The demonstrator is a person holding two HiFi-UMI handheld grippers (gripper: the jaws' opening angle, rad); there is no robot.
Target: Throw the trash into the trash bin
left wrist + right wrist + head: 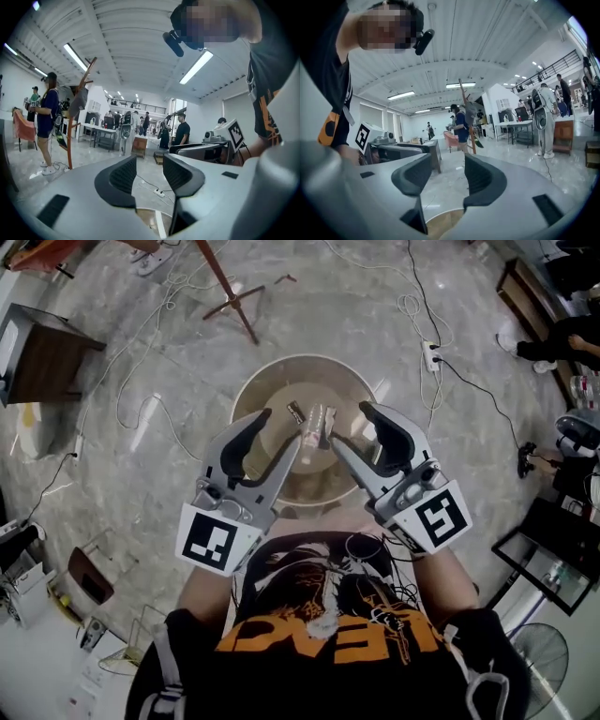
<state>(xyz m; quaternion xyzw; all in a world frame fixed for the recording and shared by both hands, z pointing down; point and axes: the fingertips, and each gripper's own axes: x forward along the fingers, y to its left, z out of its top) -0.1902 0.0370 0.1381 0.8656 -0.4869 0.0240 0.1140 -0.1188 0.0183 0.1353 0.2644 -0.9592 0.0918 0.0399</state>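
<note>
Round tan trash bin (246, 390) stands on the pale marbled floor (141, 474), straight ahead of the person's feet. Head view looks right down into it; inner wall and bottom are the same tan.

Contents: trash (319, 423), a crumpled clear piece, pale and shiny, sits inside the rim toward the middle. A smaller scrap (296, 412) lies just beside it, on its left. Cannot tell whether either rests on the bottom.

Left gripper (281, 427) is held over the near left part of the bin's opening, tips pointing in toward the middle. Jaws apart, with only floor and a slice of bin rim (158, 226) showing in the gap.

Right gripper (349, 425) is held over the near right part, angled in to meet the left one. Jaws apart with nothing between them, bin rim (440, 213) visible below the gap.

The two sets of tips are near each other, the trash showing between them from above.

Around the bin: loose cables across the floor, a white power strip (431, 354) beyond the far right rim, a wooden stand (230, 296) beyond the far left rim
</note>
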